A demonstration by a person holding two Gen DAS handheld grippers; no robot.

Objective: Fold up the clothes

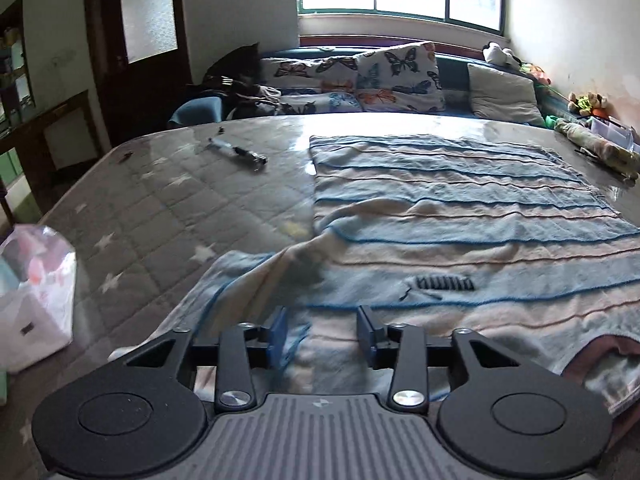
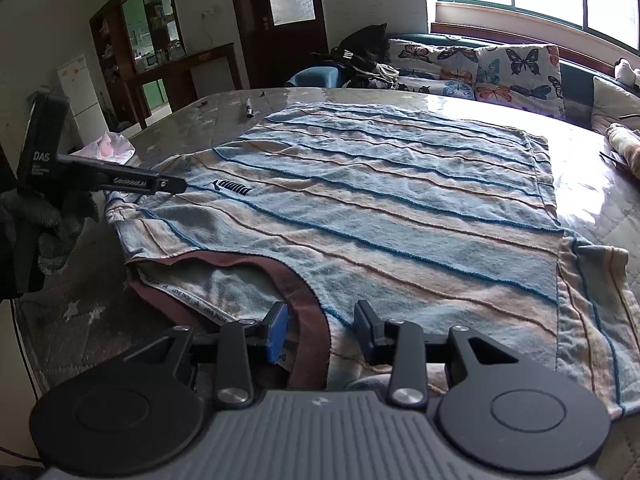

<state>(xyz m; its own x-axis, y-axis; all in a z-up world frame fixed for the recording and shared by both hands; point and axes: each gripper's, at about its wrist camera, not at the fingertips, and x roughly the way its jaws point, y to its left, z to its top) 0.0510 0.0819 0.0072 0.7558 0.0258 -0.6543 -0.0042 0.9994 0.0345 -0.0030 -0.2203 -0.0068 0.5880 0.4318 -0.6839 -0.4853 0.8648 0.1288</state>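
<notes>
Lying flat on the desk (image 1: 160,200), collar toward the near edge: one striped T-shirt (image 2: 400,200), blue and beige, with a brown collar (image 2: 308,320) and a dark logo (image 2: 232,189) on the chest. Left gripper (image 1: 324,330): jaws apart, empty, low over the shirt's sleeve (image 1: 240,280) near the near left corner. Right gripper (image 2: 320,328): jaws apart, empty, straddling the collar. Also on the desk: a pen (image 1: 236,151) toward the far left corner. Beyond the far edge: butterfly cushions (image 1: 396,76).

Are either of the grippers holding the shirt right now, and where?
Neither. The left gripper and right gripper have open jaws above the striped shirt.
</notes>
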